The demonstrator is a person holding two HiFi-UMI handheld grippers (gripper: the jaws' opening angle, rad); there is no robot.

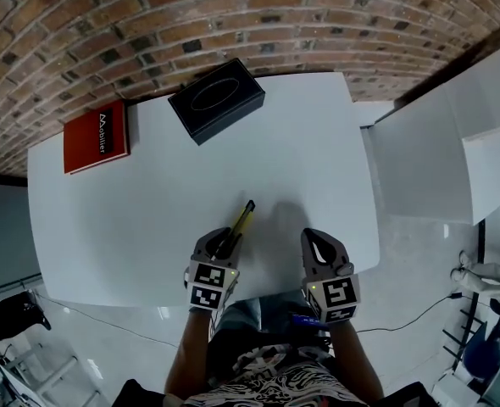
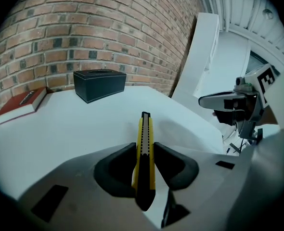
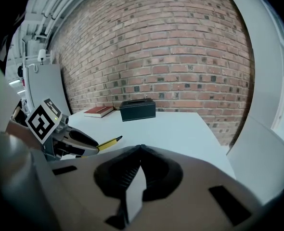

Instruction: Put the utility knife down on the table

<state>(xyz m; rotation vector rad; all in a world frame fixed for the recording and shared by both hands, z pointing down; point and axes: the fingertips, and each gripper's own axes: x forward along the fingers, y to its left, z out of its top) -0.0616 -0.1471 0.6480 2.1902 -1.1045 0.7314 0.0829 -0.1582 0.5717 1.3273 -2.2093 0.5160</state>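
Observation:
A yellow and black utility knife [image 1: 238, 224] [image 2: 145, 148] points away from me over the near part of the white table [image 1: 148, 227]. My left gripper [image 1: 224, 246] [image 2: 144, 165] is shut on its handle end, and the tip sticks out ahead of the jaws. Whether the knife touches the table cannot be told. My right gripper [image 1: 316, 246] [image 3: 140, 150] hovers at the table's near edge, right of the knife, shut with nothing between its jaws. From the right gripper view the knife [image 3: 109, 142] pokes out of the left gripper [image 3: 60, 138].
A black box [image 1: 217, 100] [image 2: 99, 84] [image 3: 137, 109] stands at the table's far side, with a red book [image 1: 97, 136] [image 2: 22, 102] [image 3: 98, 111] to its left. A brick wall [image 1: 233, 24] runs behind. White furniture [image 1: 436, 151] flanks the table's right side.

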